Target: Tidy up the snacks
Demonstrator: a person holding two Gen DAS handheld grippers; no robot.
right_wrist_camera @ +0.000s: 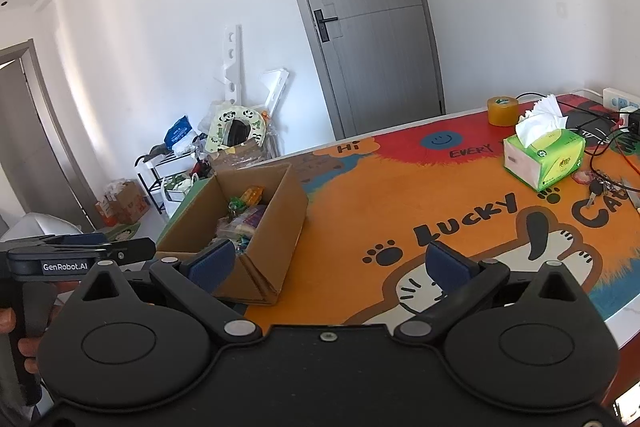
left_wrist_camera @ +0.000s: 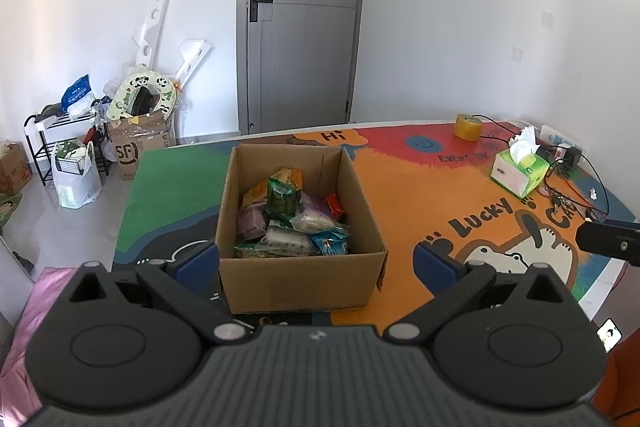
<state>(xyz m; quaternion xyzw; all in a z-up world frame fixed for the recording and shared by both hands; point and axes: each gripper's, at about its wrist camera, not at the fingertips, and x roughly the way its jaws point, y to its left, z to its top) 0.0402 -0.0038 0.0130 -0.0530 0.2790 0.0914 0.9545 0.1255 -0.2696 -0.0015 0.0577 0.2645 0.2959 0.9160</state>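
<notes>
An open cardboard box [left_wrist_camera: 300,279] stands on the colourful table mat [left_wrist_camera: 400,195]. Inside it lie several snack packets [left_wrist_camera: 292,219]: green, orange, purple, red and blue ones. My left gripper [left_wrist_camera: 316,259] is open and empty, with its blue fingertips on either side of the box's near wall, above it. In the right wrist view the same box [right_wrist_camera: 276,227] sits to the left with snacks [right_wrist_camera: 244,215] showing inside. My right gripper [right_wrist_camera: 330,263] is open and empty, over the mat just right of the box. The left gripper's body [right_wrist_camera: 76,255] shows at far left.
A green tissue box [left_wrist_camera: 520,167] [right_wrist_camera: 544,159], a roll of yellow tape [left_wrist_camera: 468,127] [right_wrist_camera: 502,111], cables and keys [right_wrist_camera: 600,187] lie at the table's far right. A grey door [left_wrist_camera: 304,19], a shoe rack [left_wrist_camera: 60,147] and floor clutter are behind the table.
</notes>
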